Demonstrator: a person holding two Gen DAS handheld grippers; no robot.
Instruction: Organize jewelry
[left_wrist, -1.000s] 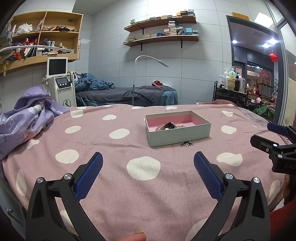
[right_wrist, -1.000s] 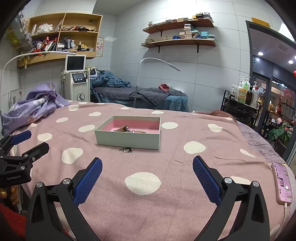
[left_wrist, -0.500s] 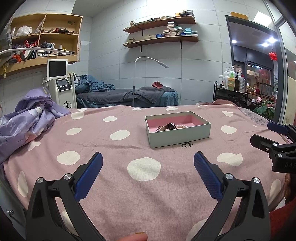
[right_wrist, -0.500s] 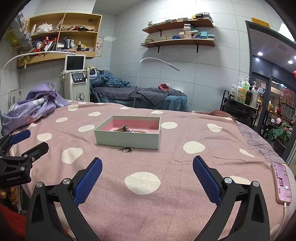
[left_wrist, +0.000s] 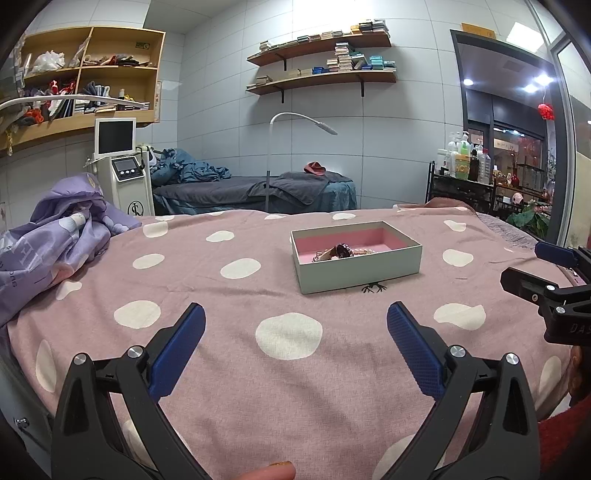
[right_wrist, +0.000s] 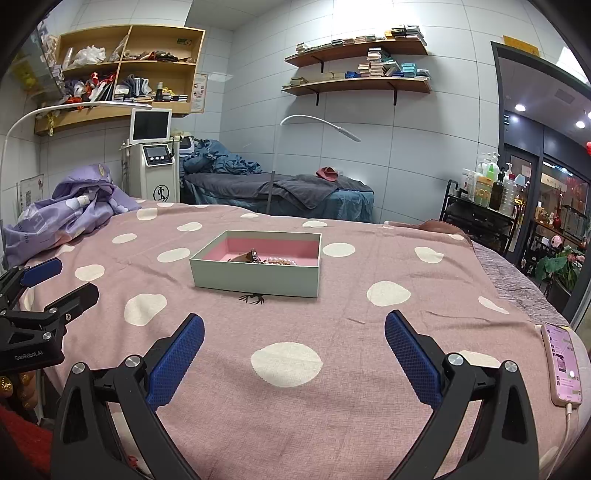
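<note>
Pink cloth with white dots covers the bed (left_wrist: 288, 387) that carries everything. Readable writing is scarce: the body of the left gripper (right_wrist: 40, 291), seen at the left edge of the right wrist view, bears "GenRobot.AI", and the right gripper (left_wrist: 546, 273), at the right edge of the left wrist view, shows the letters "DAS" before the frame cuts it off. A white machine (right_wrist: 157, 166) against the far wall carries a monogram-like mark that I cannot read.

Only the right wrist view shows a phone (right_wrist: 563, 363) with a lit pink screen and a white cable, lying at the bed's right edge. Only the left wrist view shows a fingertip at the bottom of the frame. Both views show a crumpled lilac blanket (left_wrist: 55, 240) at the bed's left side.

The grey box (left_wrist: 356, 264) with a pink lining sits near the middle of the bed, open at the top. Inside it lie a bead bracelet (right_wrist: 282, 260) and a dark, brownish piece (right_wrist: 249, 256) just beside it, too small to identify. A small black spidery piece (right_wrist: 252, 298) lies on the cloth, touching or just in front of the box's near wall.

Both grippers hover over the near part of the bed, well short of the box, with blue pads (left_wrist: 177, 347) spread wide and nothing between them.
</note>
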